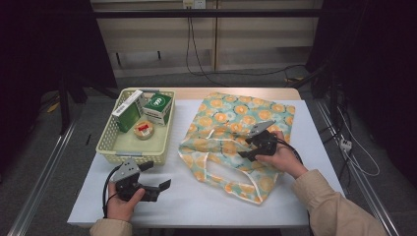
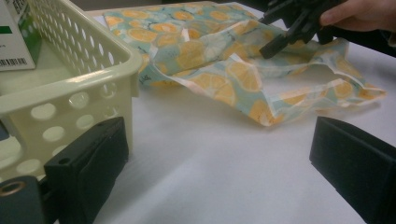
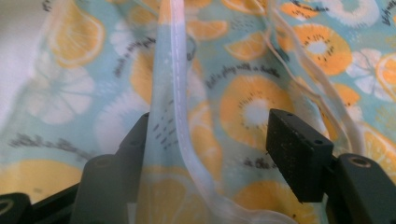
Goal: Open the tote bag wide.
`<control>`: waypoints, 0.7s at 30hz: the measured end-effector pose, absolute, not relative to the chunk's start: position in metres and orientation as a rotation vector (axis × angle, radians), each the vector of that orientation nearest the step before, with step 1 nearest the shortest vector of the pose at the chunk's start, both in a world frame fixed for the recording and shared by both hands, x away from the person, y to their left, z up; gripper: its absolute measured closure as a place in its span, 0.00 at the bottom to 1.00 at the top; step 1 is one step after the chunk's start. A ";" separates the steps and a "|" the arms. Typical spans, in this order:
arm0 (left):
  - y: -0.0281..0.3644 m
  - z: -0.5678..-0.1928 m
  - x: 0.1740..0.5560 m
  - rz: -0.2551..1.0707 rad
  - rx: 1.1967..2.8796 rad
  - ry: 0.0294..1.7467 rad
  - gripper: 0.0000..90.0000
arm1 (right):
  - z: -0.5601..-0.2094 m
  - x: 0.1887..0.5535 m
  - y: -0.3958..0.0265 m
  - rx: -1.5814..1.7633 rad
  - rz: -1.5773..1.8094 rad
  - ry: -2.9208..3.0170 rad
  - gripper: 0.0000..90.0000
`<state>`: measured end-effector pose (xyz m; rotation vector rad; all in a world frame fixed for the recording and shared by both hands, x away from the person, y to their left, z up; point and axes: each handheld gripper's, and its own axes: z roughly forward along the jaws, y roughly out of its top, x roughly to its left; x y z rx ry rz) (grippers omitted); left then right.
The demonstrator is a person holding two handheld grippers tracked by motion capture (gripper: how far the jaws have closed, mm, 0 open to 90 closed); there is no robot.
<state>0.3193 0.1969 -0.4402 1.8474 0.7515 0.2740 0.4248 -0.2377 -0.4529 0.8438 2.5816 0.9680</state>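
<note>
A white table (image 1: pixel 196 191) stands in a dim room, grey floor around it, cables trailing down a pale wall panel behind. At the table's left rear sits a cream perforated basket (image 1: pixel 109 147) holding a green-and-white carton (image 1: pixel 129 110) leaning on end, a white box with a green label (image 1: pixel 158 107) and a small round tin (image 1: pixel 144 130). In front of the basket, near the table's front edge, the left gripper (image 1: pixel 156 178) rests in a hand, its jaws spread wide with nothing between them; the left gripper view shows bare tabletop between the jaws, with the basket wall just beside one jaw. Open white surface runs from there to the orange-print fabric bag (image 1: pixel 231 142), which lies rumpled across the centre and right of the table, its mouth and handles toward the front. The right gripper (image 1: pixel 248 147) hovers over the bag's middle, jaws parted; the right gripper view shows a fold of the bag's hem (image 3: pixel 175 102) standing loose between them, not pinched. A strip of clear table remains along the right edge.
</note>
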 end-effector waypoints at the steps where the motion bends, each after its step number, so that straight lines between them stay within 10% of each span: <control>1: 0.197 -0.440 0.319 0.275 1.849 0.748 0.05 | -0.456 0.427 -0.243 0.877 1.013 2.580 0.45; 9: 0.199 -0.440 0.320 0.280 1.845 0.753 0.05 | -0.457 0.431 -0.255 1.067 1.106 2.560 0.99; 19: 0.199 -0.440 0.320 0.279 1.846 0.754 0.05 | -0.441 0.398 -0.207 1.037 1.190 2.635 0.99; 21: 0.198 -0.439 0.320 0.279 1.843 0.747 0.05 | -0.436 0.402 -0.205 1.047 1.192 2.558 0.84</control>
